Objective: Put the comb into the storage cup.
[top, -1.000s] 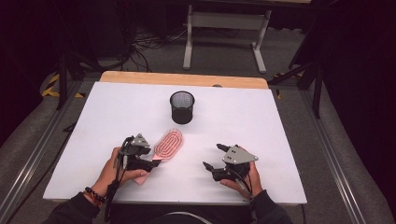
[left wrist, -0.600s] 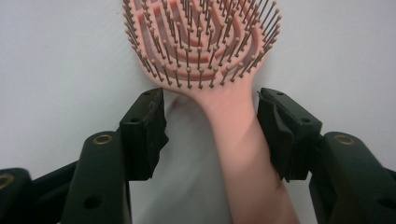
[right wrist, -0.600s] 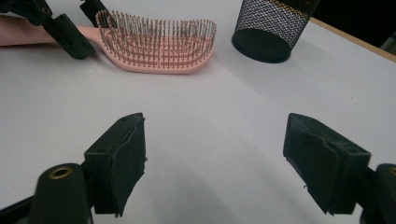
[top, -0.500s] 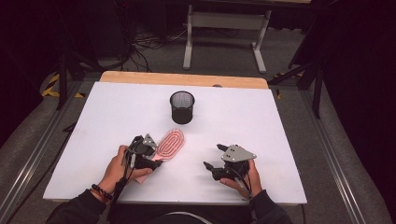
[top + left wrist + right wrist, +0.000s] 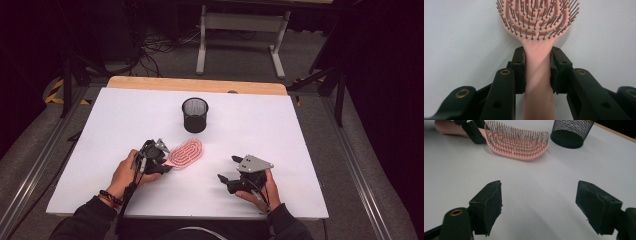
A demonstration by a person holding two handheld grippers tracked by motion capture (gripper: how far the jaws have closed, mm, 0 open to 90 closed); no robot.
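Pink hairbrush [image 5: 186,152] lies bristles-up on the white table [image 5: 300,145], a little left of centre and in the near half, its oval head angled up and away toward the black mesh cup [image 5: 195,114]. The left gripper [image 5: 161,162] has it by the handle — in the left gripper view both pads press flat against the two sides of the pink stem just below the bristled head, the jaws having just been closing onto it. The head of the brush rests on the table, with bare white surface on either side of it.

The cup stands upright beyond the brush, near it but apart, a strip of open table between its base and the tip of the head.

The right gripper [image 5: 231,170] sits low over the table's near right part, well apart from the brush, its jaws spread wide with nothing between them — just blank tabletop in the right gripper view. Broad open surface runs from there to the right edge and back to the wooden strip [image 5: 200,84] along the far edge; the left side of the table is likewise bare out to its edge.
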